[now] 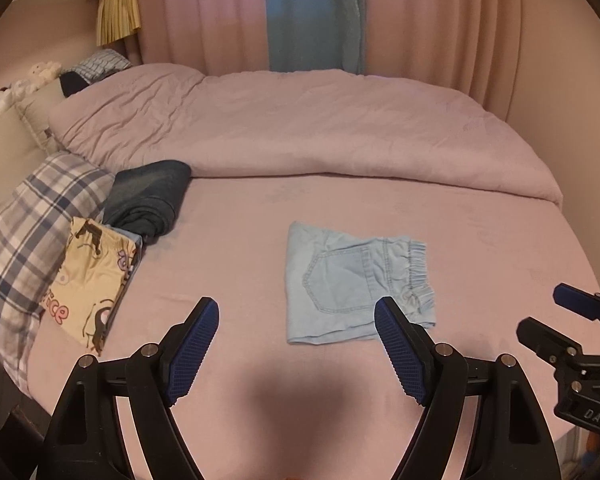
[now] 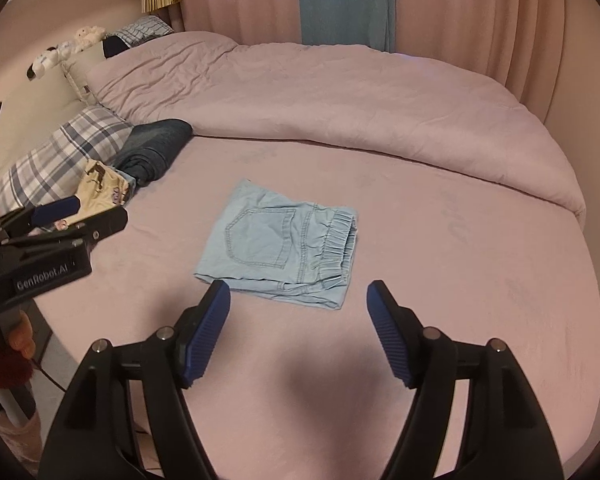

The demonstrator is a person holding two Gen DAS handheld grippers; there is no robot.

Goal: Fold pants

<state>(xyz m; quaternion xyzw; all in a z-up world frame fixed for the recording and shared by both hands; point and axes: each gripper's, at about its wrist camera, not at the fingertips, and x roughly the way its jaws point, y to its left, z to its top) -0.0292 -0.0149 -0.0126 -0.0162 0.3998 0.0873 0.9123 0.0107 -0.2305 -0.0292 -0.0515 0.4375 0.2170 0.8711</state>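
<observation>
Light blue denim pants (image 1: 352, 288) lie folded into a compact rectangle on the pink bed sheet (image 1: 236, 248), back pocket up and the elastic waistband to the right. They also show in the right wrist view (image 2: 280, 246). My left gripper (image 1: 296, 312) is open and empty, just above the sheet, short of the pants' near edge. My right gripper (image 2: 298, 294) is open and empty, just short of the same near edge. The right gripper also shows at the right edge of the left wrist view (image 1: 572, 312). The left gripper shows at the left of the right wrist view (image 2: 72, 220).
A folded dark denim garment (image 1: 152, 196) and a cream printed garment (image 1: 88, 284) lie at the left by a plaid pillow (image 1: 24, 240). A rumpled pink duvet (image 1: 300, 128) covers the far half of the bed. Curtains (image 1: 312, 12) hang behind.
</observation>
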